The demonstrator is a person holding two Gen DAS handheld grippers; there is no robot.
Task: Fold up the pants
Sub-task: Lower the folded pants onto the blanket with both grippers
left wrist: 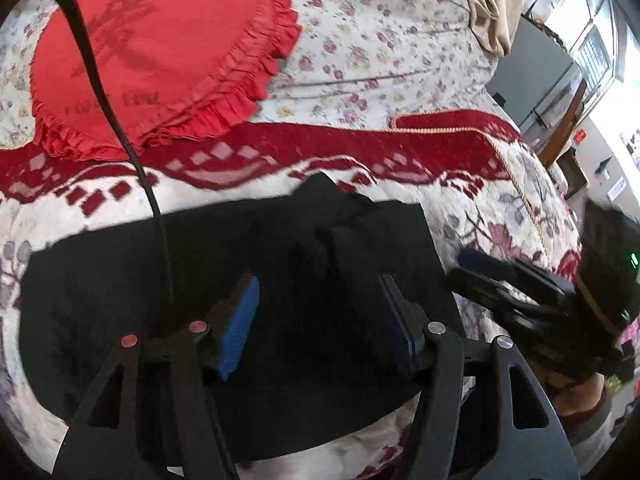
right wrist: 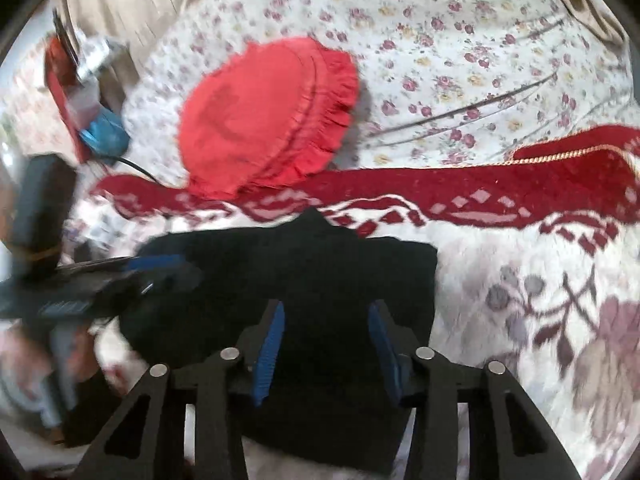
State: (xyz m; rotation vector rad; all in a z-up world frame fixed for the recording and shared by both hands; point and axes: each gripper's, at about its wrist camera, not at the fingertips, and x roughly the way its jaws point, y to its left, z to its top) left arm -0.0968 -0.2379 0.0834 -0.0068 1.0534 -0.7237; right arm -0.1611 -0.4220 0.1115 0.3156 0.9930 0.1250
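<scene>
Hovering low over the bed, both grippers have their blue pads spread apart and nothing between them: the left gripper (left wrist: 318,324) sits wide open above dark cloth, and the right gripper (right wrist: 326,354) is parted too, empty, just over the same fabric. Right beneath them lie the black pants (right wrist: 296,280), already gathered into a compact, roughly rectangular bundle on the cream-and-red blanket (right wrist: 520,288), with a small peak of cloth poking up at the far edge. From the left camera the right gripper (left wrist: 516,280) shows off to the right, just beside the bundle's right edge; from the right camera the left gripper (right wrist: 120,280) blurs in at the left edge, seemingly on the move. My read: the folding looks far along, with the bundle lying flat and released, so this is either a pause between folds or the finishing touch. If another fold is wanted, the next move calls for both claws to drop to the near edge, pinch the layers together, and carry them over to the far edge without dragging the stack askew; that stray peak wants tucking or smoothing. Farther back, a red frilled cushion (left wrist: 160,60) rests on the floral bedsheet (left wrist: 400,40), well clear of the work.
</scene>
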